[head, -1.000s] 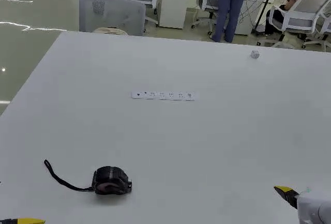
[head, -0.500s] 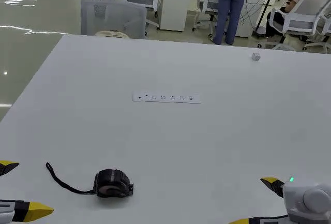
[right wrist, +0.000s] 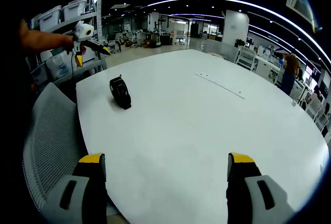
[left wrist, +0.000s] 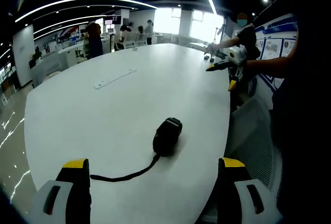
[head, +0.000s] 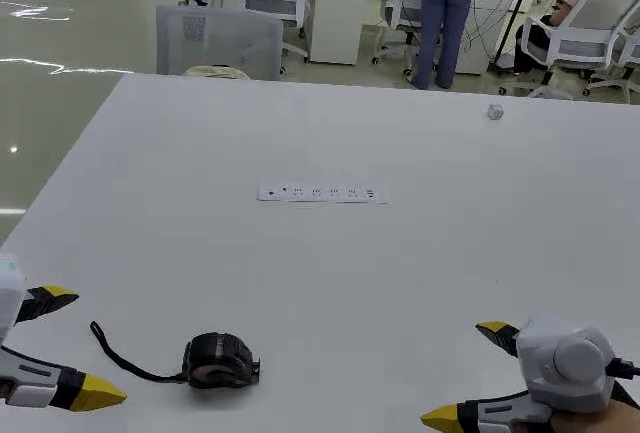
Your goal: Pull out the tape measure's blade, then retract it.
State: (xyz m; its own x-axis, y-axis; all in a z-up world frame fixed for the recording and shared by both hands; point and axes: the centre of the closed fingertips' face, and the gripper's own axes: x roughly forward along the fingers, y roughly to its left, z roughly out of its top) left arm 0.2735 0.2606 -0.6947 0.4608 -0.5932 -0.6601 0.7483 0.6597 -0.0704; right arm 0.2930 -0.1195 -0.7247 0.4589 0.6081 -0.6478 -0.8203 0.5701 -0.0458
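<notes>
Black plastic tape measure (head: pixel 220 360) lies on the white desk (head: pixel 400 253) just beside the spread left tongs (head: pixel 90 345); right tongs (head: pixel 463 373), also spread, hang well apart. Catching its loose strap (head: pixel 125 353) could drag it.

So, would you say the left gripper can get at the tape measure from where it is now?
Probably yes. The left gripper is open, the tape measure lies just ahead of it on the table, and only its strap trails toward the jaws; nothing stands between.
</notes>
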